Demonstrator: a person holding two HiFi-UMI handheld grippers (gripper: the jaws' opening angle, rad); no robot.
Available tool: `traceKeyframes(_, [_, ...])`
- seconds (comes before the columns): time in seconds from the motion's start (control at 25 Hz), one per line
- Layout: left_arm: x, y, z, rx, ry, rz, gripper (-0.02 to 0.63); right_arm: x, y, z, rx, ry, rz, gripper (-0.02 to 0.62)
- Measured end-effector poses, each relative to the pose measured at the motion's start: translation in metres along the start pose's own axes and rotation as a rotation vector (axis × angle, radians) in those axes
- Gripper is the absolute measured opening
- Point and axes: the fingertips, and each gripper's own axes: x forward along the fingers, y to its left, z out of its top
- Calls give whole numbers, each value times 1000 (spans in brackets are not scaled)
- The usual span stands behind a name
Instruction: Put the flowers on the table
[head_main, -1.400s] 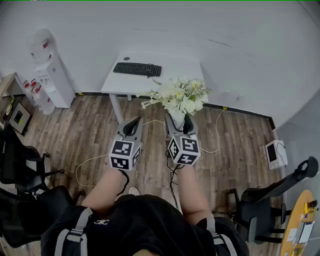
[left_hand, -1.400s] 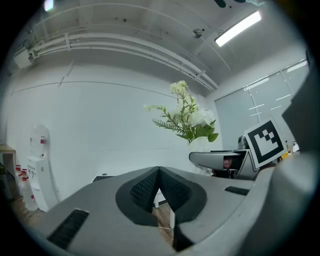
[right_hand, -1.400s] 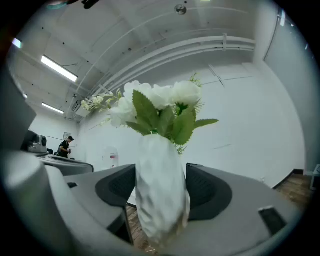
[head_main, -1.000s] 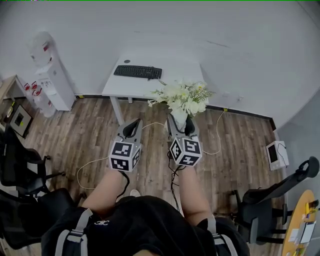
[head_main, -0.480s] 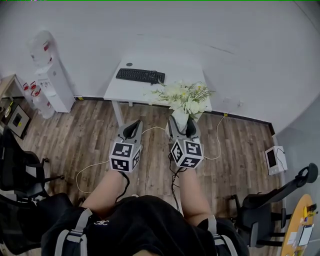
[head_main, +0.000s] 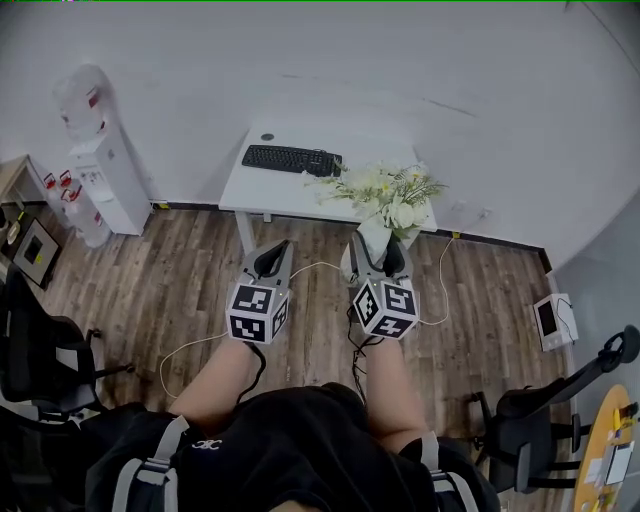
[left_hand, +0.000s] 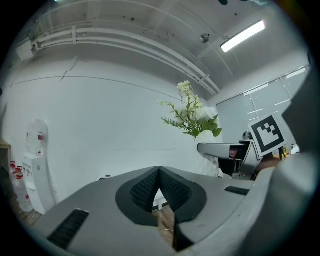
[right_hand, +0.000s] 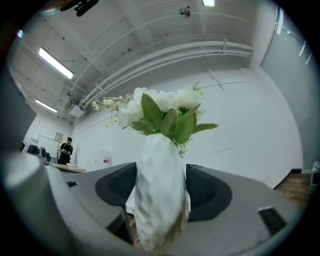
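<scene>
A white faceted vase of white flowers with green leaves sits between the jaws of my right gripper, which is shut on it and carries it upright over the wooden floor. The blooms reach over the near right edge of the white table. My left gripper hangs beside it to the left, shut and holding nothing; its pads meet at the tip. From the left gripper view the flowers and the right gripper show off to the right.
A black keyboard lies on the table. A water dispenser stands at the left wall. Office chairs flank me on the left and right. Cables run across the floor. A person stands far off.
I have walked closer to the table with both grippers held level. The flowers now overlap the table's near right edge instead of hanging over the floor.
</scene>
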Motion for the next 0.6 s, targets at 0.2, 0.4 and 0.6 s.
traceKeyframes(0.2, [1,21,-3,-15,-6,-3,6,16,9,-5,-23,2,-9,319])
traceKeyframes(0.4, [9,40,-2,3,-20,7,6,40,10,-4,-26,-23,-10,319])
traceKeyframes(0.6, [25,57,-5,16,-39,31,6,64,-1,-9,-16,-57,-12,318])
